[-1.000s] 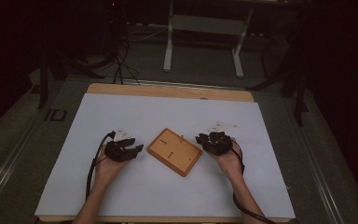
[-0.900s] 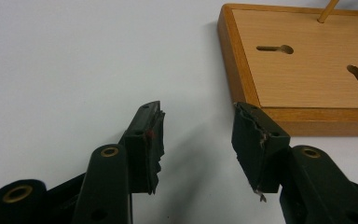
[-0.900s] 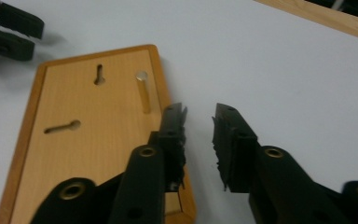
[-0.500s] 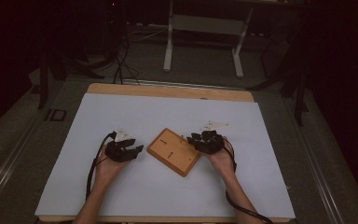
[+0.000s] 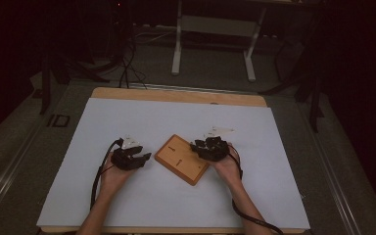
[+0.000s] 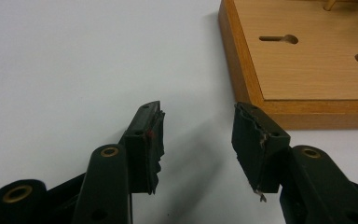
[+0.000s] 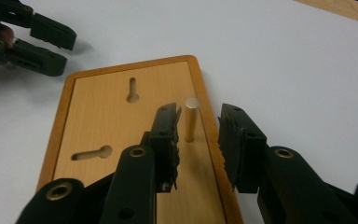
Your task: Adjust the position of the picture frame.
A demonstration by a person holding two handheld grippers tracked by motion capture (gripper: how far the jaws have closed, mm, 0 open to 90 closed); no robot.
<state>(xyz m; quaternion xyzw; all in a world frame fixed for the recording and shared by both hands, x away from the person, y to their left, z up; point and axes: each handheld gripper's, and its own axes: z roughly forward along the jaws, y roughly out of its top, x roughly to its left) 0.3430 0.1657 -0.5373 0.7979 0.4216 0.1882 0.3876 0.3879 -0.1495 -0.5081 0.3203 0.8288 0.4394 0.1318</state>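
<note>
Board [image 5: 181,158] lies flat on the white tabletop [image 5: 127,117], near its middle, turned at an angle to the tabletop's edges. It is wooden, with a raised rim and two keyhole slots [image 7: 132,90] cut in its face.

Peg [image 7: 190,119]: short, pale wood, standing upright in the board close to one long rim.

My right tongs [image 7: 197,142] sit low over the board's right end in the high view [image 5: 209,147]. In the right gripper view the peg stands between the jaws, closer to the left one. I see a gap on both sides, so neither pad presses it. The jaws have just been opening, and they stand apart with the peg loose between them.

My left tongs [image 6: 198,140] rest on the tabletop just off the board's left corner; the high view [image 5: 138,158] puts them beside the board, not on it. Jaws wide apart, nothing between them but white surface. In the left gripper view one board corner lies just beyond the right jaw; I cannot tell whether they touch.

Both hands rest on the tabletop, forearms coming in from the near edge. The two tongs are well apart, with the board between them.
</note>
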